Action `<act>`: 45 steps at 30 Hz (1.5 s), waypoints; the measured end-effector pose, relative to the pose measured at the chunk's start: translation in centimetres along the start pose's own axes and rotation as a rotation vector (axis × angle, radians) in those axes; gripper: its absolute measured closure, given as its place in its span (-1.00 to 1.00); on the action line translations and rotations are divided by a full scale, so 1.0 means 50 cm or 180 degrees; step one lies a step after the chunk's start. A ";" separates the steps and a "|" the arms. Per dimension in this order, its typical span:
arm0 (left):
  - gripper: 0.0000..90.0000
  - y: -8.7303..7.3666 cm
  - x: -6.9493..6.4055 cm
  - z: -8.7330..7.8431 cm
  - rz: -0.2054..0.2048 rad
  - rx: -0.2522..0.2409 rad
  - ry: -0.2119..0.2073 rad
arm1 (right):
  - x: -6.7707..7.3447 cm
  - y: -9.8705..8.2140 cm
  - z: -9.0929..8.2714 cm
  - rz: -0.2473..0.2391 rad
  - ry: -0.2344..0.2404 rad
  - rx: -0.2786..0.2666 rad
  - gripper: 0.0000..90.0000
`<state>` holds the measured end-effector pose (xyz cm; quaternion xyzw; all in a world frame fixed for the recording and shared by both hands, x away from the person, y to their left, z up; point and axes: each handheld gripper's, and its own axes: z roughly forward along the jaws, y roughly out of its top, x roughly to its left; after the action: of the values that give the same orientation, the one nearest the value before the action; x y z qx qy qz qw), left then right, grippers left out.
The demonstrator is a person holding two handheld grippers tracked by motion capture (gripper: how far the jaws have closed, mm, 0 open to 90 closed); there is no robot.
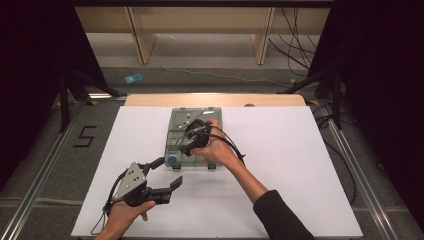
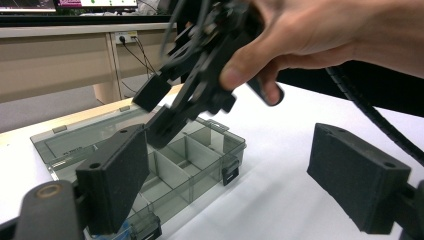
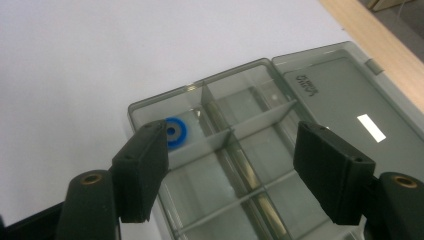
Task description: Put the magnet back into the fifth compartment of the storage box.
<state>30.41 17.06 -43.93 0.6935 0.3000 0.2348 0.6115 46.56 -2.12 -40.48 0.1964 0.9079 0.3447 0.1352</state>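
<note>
A clear grey compartment box (image 1: pixel 216 150) lies open on the white sheet, its lid (image 1: pixel 192 116) folded back toward the far side. A blue ring (image 1: pixel 172 160) rests in the near left corner compartment; in the right gripper view the blue ring (image 3: pixel 176 132) lies beside the left jaw. My right gripper (image 1: pixel 185 145) hangs over the box, tilted down, open with nothing between its jaws (image 3: pixel 232 155). My left gripper (image 1: pixel 170 171) stands open just in front of the box's near left corner, holding nothing (image 2: pixel 235 165), and it looks at the right gripper (image 2: pixel 157 111) above the box (image 2: pixel 235 140).
The white sheet (image 1: pixel 300 165) spreads wide to the right and left of the box. A wooden table edge (image 1: pixel 150 100) runs behind it. The right gripper's cable (image 1: pixel 232 145) loops beside the hand. Cables and bench legs (image 1: pixel 262 45) stand on the floor beyond.
</note>
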 end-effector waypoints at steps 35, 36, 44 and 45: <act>-0.65 0.001 0.002 -0.001 0.0012 -0.0014 0.0000 | 0.004 -0.121 -0.126 0.0322 -0.0054 -0.0516 -0.43; -0.65 0.001 0.002 -0.001 0.0012 -0.0014 0.0001 | 0.004 -0.127 -0.131 0.0324 -0.0085 -0.0582 -0.43; -0.65 0.001 0.002 -0.001 0.0021 -0.0006 0.0007 | 0.007 -0.150 -0.149 0.0353 -0.0098 -0.0622 -0.43; -0.65 0.001 0.003 -0.001 0.0024 -0.0007 0.0008 | 0.009 -0.154 -0.155 0.0383 -0.0107 -0.0634 -0.43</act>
<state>30.49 17.19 -43.88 0.6937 0.2979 0.2383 0.6109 41.18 -11.67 -40.13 0.2420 0.8533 0.4374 0.1483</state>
